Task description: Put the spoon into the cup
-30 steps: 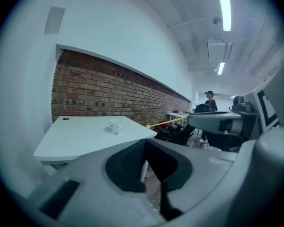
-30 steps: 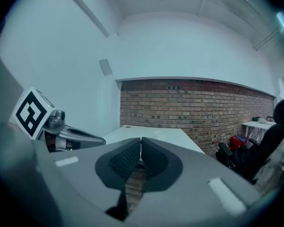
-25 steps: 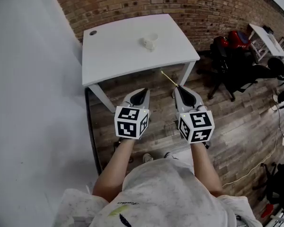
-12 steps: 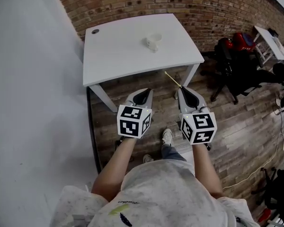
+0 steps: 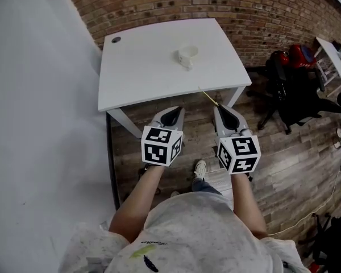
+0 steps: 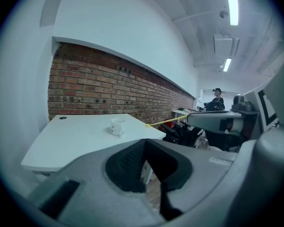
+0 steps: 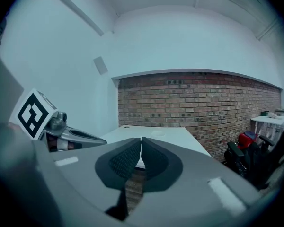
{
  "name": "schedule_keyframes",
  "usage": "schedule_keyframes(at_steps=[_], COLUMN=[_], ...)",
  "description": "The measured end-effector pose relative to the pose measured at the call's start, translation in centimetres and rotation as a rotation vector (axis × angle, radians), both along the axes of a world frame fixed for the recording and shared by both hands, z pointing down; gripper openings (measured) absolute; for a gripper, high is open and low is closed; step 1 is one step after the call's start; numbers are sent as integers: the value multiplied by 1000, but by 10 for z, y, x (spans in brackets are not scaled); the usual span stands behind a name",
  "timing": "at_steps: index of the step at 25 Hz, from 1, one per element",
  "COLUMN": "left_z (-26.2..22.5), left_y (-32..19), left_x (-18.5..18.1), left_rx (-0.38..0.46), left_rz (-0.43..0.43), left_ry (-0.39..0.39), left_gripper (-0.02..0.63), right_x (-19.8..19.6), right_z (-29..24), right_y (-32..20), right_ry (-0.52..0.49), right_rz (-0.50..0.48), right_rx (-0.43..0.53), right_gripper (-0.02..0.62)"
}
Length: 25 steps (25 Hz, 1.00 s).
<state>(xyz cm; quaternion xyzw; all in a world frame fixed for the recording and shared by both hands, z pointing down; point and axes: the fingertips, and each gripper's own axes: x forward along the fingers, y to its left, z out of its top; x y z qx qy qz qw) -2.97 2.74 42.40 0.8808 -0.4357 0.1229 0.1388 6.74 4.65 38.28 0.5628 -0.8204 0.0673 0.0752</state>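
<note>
A small white cup stands on the white table, right of its middle and toward the back. My right gripper is shut on a thin yellow spoon, which points up and left over the table's front right edge. My left gripper is shut on nothing, level with the right one. Both hang over the wood floor just short of the table. The left gripper view shows the cup, the spoon and the right gripper. In the right gripper view the right gripper hides the spoon.
A brick wall runs behind the table and a white wall lies along the left. Black office chairs, a red bag and another white table stand to the right. A person is far off.
The table and cup have come nearer and lower in the head view as the person stepped forward. Both grippers keep the same pose, and the spoon tip now reaches the table's front edge.
</note>
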Motion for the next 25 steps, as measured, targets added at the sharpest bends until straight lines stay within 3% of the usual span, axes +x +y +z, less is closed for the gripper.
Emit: schedule_keyframes(at_steps=[13,25], left_z=[0,12], left_y=[-114,-174], left_x=[39,57], left_rx=[-17,-46], left_rz=[-61,-130], left_ry=[-16,-46], left_gripper=[-9,-8], right_x=[44,64], right_z=[2,17], right_y=[-119,-190], right_ry=[-25,-61], right_rz=[-51,-125], right_rx=[-17,-45], right_gripper=[15,15])
